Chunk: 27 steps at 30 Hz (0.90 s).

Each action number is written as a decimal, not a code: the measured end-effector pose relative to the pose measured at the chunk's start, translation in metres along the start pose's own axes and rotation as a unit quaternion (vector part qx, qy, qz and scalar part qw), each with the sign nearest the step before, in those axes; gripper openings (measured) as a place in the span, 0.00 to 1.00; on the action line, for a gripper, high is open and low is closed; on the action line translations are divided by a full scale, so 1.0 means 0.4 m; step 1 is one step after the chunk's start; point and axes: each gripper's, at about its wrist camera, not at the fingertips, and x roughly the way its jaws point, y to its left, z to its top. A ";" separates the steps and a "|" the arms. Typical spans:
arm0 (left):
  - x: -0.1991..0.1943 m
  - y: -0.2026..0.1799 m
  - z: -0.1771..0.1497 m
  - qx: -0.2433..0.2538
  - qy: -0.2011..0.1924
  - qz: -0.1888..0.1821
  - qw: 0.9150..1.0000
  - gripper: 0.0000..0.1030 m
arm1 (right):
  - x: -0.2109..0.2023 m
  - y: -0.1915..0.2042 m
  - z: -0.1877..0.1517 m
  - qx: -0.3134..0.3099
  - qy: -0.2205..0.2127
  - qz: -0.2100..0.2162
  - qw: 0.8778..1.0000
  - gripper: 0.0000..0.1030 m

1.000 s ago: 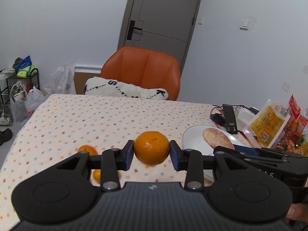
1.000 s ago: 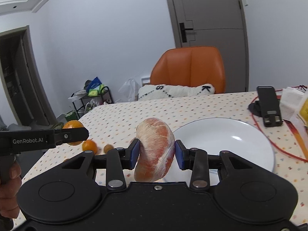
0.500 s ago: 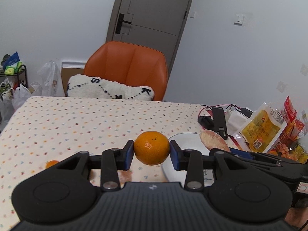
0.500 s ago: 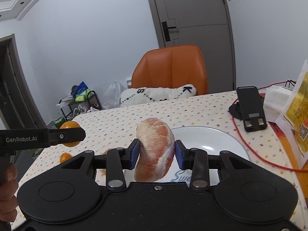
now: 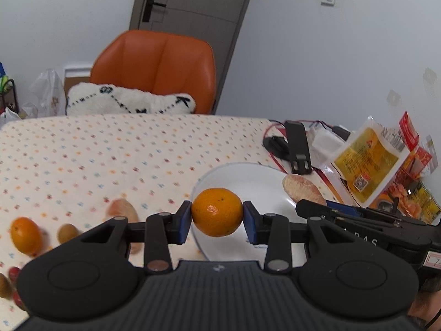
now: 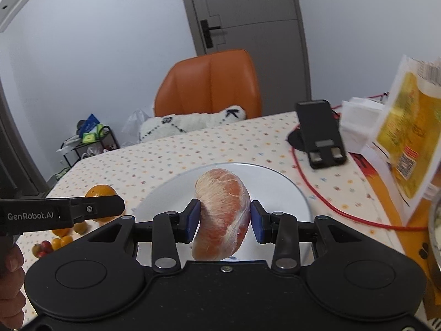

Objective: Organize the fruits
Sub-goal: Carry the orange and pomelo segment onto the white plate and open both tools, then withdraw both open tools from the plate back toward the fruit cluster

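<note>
Since a second before, both tools had swung in over the white plate (image 6: 289, 190), which had sat off to the side in the earlier left wrist view and now lay right under the fruit. Left tool (image 5: 217, 218) was clamped tight on the orange (image 5: 217, 211), blue pads (image 5: 185, 222) pressed to either side, fruit held clear above the plate's near left rim. Right tool (image 6: 223, 222) was squeezed shut on the peeled pomelo segment (image 6: 222, 215), pinkish flesh with white pith, standing on end between the pads and hanging over the middle of the plate. From the left wrist camera that same segment (image 5: 303, 189) showed just past the plate's right edge, gripped at the tip of the right tool (image 5: 314, 209).

Out to the left on the dotted tabletop (image 5: 110, 149) the leftovers were waiting: a second orange (image 5: 25, 235), a small brown fruit (image 5: 67, 233) just beside it, another pale segment (image 5: 122, 212) near them, a little blurred. The right wrist view picked up a cluster of small yellow and red fruits (image 6: 52, 244) at the near left edge, partly behind the left tool.

Beyond the plate, a black phone stand (image 6: 321, 132) with a red cable (image 6: 330, 204) curling round it, yellow snack packets (image 5: 366, 162) to the right. Farthest back, the orange chair (image 5: 157, 66) with a white cushion (image 5: 129, 100), then the grey door (image 6: 248, 19)
</note>
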 end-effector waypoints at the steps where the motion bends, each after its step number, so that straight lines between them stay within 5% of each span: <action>1: 0.006 -0.007 -0.002 0.001 0.002 -0.003 1.000 0.37 | -0.001 -0.005 -0.003 0.001 0.001 -0.004 1.000 0.36; 6: 0.012 -0.033 -0.002 0.012 0.001 -0.002 1.000 0.41 | -0.011 -0.023 -0.004 0.019 0.001 -0.003 1.000 0.53; 17: -0.060 0.035 0.009 -0.021 -0.030 0.035 0.999 0.71 | -0.035 0.018 0.014 0.005 -0.020 0.004 1.000 0.69; 27: -0.143 0.091 -0.021 -0.032 -0.055 0.091 0.994 0.83 | -0.046 0.095 -0.003 -0.020 -0.021 0.030 0.999 0.87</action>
